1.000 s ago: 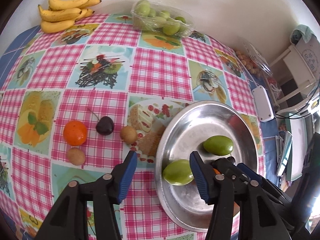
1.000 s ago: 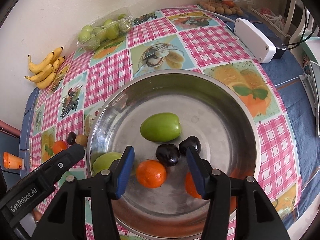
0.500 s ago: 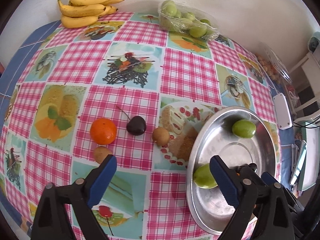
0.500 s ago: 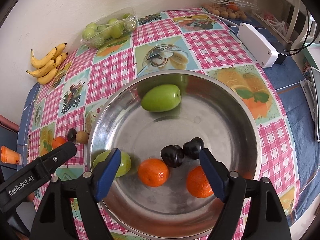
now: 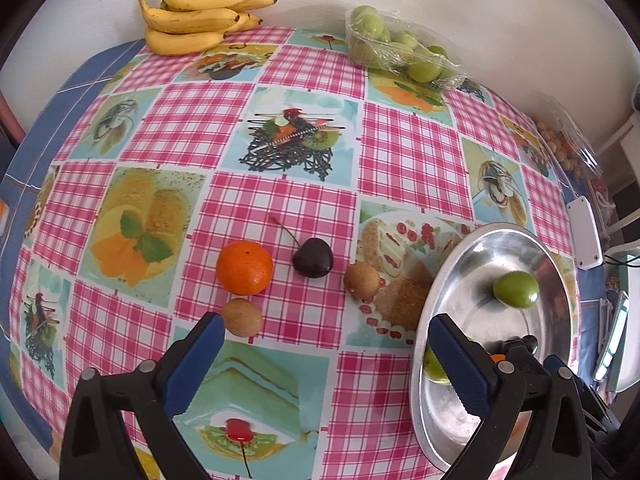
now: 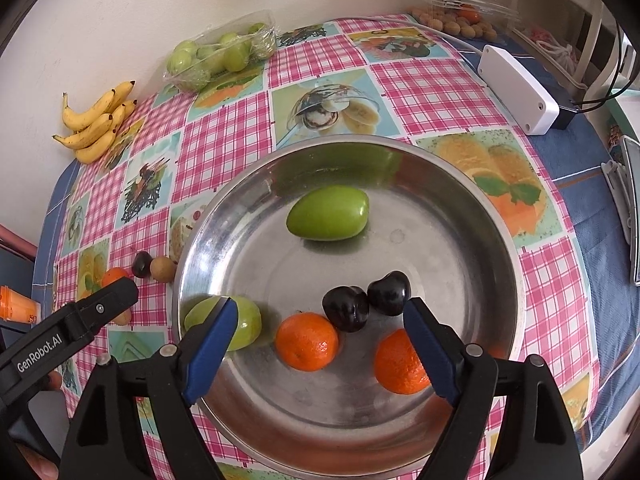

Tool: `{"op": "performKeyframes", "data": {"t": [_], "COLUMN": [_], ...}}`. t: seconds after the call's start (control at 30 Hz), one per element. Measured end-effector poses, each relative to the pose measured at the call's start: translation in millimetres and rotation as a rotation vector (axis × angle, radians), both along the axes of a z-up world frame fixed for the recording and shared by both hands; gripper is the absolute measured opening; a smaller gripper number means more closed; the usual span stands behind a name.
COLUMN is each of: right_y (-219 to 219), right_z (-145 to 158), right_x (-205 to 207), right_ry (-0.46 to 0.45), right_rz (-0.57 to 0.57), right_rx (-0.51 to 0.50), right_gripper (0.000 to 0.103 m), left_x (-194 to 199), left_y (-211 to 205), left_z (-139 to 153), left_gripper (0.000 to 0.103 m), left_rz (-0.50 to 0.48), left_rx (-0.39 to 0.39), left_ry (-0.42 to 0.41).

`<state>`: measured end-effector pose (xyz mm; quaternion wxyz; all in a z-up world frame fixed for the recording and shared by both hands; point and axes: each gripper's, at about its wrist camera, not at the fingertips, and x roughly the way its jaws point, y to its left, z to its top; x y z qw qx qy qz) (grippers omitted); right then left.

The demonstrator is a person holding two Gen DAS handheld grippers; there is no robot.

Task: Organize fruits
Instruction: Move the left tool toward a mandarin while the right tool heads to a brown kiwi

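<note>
Your left gripper [image 5: 322,354] hangs over open checked cloth on the worktop [image 5: 408,160], jaws just spread wide and holding nothing; a small brown fruit [image 5: 242,317] lies just beside its left jaw. The loose orange [image 5: 244,267], cherry [image 5: 312,257] and another brown fruit [image 5: 361,278] sit beyond. Your right gripper [image 6: 320,334] is open over the steel bowl [image 6: 460,184], gripping nothing. The bowl holds two green fruits, two oranges and two cherries.

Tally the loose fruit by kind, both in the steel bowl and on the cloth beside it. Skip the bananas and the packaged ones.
Oranges: 3
Dark cherries: 3
Green fruits: 2
Small brown fruits: 2
Total: 10
</note>
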<state>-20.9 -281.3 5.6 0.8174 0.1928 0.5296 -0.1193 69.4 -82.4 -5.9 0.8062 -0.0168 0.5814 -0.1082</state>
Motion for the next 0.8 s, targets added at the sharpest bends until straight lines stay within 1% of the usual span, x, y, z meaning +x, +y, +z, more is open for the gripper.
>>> {"op": "performKeyframes", "data": {"t": [0.07,0.1,0.13,0.17,0.3,0.57,0.8], "right_y": [0.3,0.6,0.8,1.2,1.8,3.5,6.4], "right_z": [0.3,0.3,-0.1,-0.7,-1.5,-0.9,0.3], "right_x": [-0.3,-0.5,-0.7,-0.8,-1.4,-1.5,-1.8], "right_ry": [-0.001,-0.002,-0.002,-0.001,-0.002,-0.019,-0.041], "right_rz": [-0.001,-0.001,-0.001,-0.002,-0.002,0.013,0.023], "right_rx": [0.0,-0.001,-0.002,-0.003,-0.003,-0.003,0.009], "right_gripper": [0.086,0.087,0.091,0.098,0.099,0.099,0.099], "left_x": [0.8,1.2,1.6,2.0,3.8,5.6,7.4], "left_y": [2.4,3.6,5.1,6.6,12.2,18.7,25.6], "left_z": [-0.6,-0.9,-1.3,-1.7,-3.4,0.8,1.1], "left_gripper": [0.103,0.103,0.103,0.103,0.103,0.103,0.103], "left_rz": [0.007,0.01,0.013,0.017,0.029,0.03,0.035], "left_rx": [0.008,0.014,0.019,0.023,0.025,0.024,0.011], "left_ry": [-0.004,-0.006,-0.009,-0.012,-0.007,-0.041,-0.047]}}
